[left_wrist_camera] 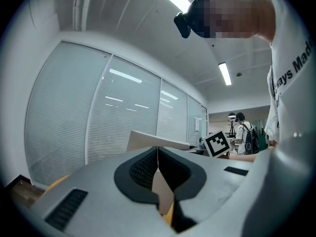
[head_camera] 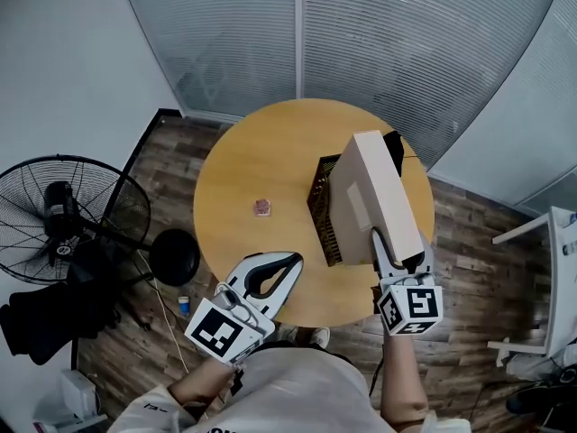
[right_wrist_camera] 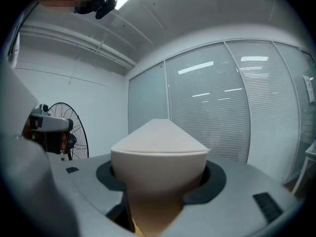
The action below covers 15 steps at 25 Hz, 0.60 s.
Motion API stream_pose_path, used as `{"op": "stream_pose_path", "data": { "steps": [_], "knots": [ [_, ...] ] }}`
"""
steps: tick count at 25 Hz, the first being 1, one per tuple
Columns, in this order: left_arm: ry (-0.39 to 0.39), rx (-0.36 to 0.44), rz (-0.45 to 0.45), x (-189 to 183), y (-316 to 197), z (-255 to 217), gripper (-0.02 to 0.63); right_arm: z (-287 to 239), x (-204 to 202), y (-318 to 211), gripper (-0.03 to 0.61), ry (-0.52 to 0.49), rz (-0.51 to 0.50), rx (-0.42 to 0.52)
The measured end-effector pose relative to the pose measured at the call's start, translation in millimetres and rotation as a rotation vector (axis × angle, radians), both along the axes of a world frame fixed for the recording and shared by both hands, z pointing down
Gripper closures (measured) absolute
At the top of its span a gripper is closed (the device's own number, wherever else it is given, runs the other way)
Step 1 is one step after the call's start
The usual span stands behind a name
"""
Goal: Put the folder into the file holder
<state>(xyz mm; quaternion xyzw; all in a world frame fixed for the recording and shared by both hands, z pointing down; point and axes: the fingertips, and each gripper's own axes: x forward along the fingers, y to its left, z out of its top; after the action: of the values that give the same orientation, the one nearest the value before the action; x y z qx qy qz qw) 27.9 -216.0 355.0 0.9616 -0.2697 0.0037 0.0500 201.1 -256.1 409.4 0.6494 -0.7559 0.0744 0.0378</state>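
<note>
Head view: a round wooden table (head_camera: 252,161) carries a black mesh file holder (head_camera: 322,207) near its right half. The right claw (head_camera: 397,258) is clamped on the near end of a thick beige folder (head_camera: 374,197). The folder is tilted, and its far end rises away from the person. It lies above and along the right side of the file holder, hiding most of it. Only the holder's left mesh wall shows clearly. Whether the folder's lower edge sits inside the holder or just over it is hard to judge from this angle.

Right gripper view: both jaws press against the folder's sides, and the folder fills the gap between them.

The left claw (head_camera: 290,262) hovers at the near edge of the table, well apart from the folder. In the left gripper view its jaws meet in a thin line, with nothing held between them.

A small pink object (head_camera: 262,207) lies on the table, left of the holder. A black standing fan (head_camera: 68,224) and a round black stool (head_camera: 174,256) stand on the wooden floor (head_camera: 167,165) to the left of the table.
</note>
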Motion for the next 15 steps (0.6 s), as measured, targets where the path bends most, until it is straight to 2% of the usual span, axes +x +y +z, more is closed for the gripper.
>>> {"op": "stream_pose_path", "data": {
  "steps": [15],
  "knots": [
    [-0.014,0.0,-0.03,-12.8,-6.8,3.7,0.588,36.5,-5.3,-34.4,0.285,-0.022,0.008,-0.039]
  ]
}}
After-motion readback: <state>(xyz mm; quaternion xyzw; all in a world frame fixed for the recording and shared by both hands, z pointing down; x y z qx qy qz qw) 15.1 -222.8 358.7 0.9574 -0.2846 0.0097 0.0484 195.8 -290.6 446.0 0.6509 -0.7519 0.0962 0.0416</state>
